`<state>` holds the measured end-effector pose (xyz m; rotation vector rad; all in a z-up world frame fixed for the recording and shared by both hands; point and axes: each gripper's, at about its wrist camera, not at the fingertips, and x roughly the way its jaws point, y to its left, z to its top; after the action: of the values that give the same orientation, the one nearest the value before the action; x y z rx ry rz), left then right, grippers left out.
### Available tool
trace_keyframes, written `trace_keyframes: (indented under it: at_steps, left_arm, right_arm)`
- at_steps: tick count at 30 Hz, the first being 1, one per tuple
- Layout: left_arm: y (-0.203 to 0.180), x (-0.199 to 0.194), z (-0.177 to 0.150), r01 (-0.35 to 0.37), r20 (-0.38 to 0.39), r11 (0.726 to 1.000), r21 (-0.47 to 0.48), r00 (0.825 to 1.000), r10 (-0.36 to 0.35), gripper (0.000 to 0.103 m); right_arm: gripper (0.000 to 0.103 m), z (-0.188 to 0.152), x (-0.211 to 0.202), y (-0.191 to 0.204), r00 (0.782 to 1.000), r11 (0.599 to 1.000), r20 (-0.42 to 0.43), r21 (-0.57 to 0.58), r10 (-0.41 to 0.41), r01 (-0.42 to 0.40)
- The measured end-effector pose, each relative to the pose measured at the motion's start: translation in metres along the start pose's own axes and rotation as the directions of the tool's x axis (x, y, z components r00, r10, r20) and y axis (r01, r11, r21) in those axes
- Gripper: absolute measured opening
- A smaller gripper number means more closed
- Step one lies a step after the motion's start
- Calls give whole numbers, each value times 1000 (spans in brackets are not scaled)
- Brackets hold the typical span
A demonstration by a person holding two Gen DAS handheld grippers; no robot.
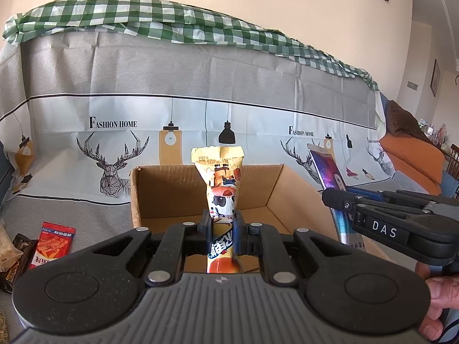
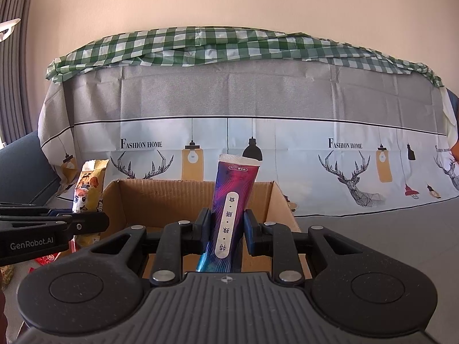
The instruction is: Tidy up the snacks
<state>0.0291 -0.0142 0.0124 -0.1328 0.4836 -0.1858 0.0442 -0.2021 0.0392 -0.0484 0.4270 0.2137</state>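
My left gripper (image 1: 223, 223) is shut on a yellow snack packet (image 1: 222, 183) with a cartoon face, held upright over the near edge of an open cardboard box (image 1: 160, 189). My right gripper (image 2: 226, 229) is shut on a purple-and-blue snack packet (image 2: 233, 197) with a white label, also upright above the same cardboard box (image 2: 160, 200). In the left wrist view the purple packet (image 1: 325, 169) and the right gripper (image 1: 338, 200) show at the right. In the right wrist view the yellow packet (image 2: 87, 189) and the left gripper (image 2: 94, 223) show at the left. The box looks empty inside.
A red snack packet (image 1: 54, 242) and several more wrappers (image 1: 11, 255) lie on the grey cloth left of the box. Behind stands a sofa under a deer-print cover (image 1: 200, 86) with a green checked cloth (image 1: 172, 20) on top. A hand (image 1: 439, 301) grips the right tool.
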Motion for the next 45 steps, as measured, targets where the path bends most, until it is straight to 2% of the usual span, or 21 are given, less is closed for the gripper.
trace_keyframes:
  at_steps: [4, 6, 7, 8, 11, 13, 16, 22, 25, 33, 42, 44, 45]
  left_arm:
    - [0, 1, 0, 20, -7, 1000, -7, 1000, -20, 15]
    - [-2, 2, 0, 51, -19, 999, -10, 999, -51, 21]
    - [-4, 2, -1, 56, -17, 998, 0, 998, -56, 26]
    - [-7, 2, -1, 55, -16, 998, 14, 998, -55, 28]
    - [-9, 2, -2, 60, -13, 998, 26, 998, -59, 32]
    - [-8, 2, -2, 54, -10, 998, 24, 999, -53, 41]
    - [-5, 3, -1, 48, -8, 999, 10, 999, -48, 51]
    - [-2, 1, -2, 53, -2, 998, 14, 999, -53, 77]
    - [-2, -2, -3, 55, 2, 998, 32, 999, -55, 82]
    - [8, -18, -9, 41, 17, 998, 52, 999, -42, 86]
    - [56, -56, -11, -5, -27, 1000, -16, 1000, 5, 88]
    - [72, -71, -7, -1, -49, 999, -49, 999, -1, 86]
    - [79, -82, -5, -2, -46, 999, -44, 999, 0, 82]
  right_arm:
    - [26, 0, 0, 0, 1000, 1000, -2, -2, 0, 0]
    - [28, -1, 2, 0, 1000, 1000, -12, 0, -6, 6]
    - [35, -2, 3, 0, 1000, 1000, -18, 3, -16, 16]
    - [47, -2, 4, -1, 999, 1000, -22, 5, -30, 31]
    - [65, -3, 6, -5, 998, 998, -32, 31, -48, 49]
    - [74, -4, 6, -5, 998, 998, -35, 35, -56, 57]
    - [79, -5, 5, -2, 997, 998, -28, 17, -67, 68]
    - [81, -5, 7, 3, 997, 997, -29, 5, -73, 73]
    - [81, -5, 7, 6, 997, 997, -31, 8, -73, 73]
    - [82, -6, 6, 22, 998, 998, -37, 30, -58, 59]
    - [81, -8, -1, 57, 999, 998, -40, 56, -3, 5]
    - [78, -9, -3, 66, 999, 997, -43, 71, 24, -21]
    - [72, -9, -3, 72, 998, 996, -45, 77, 42, -38]
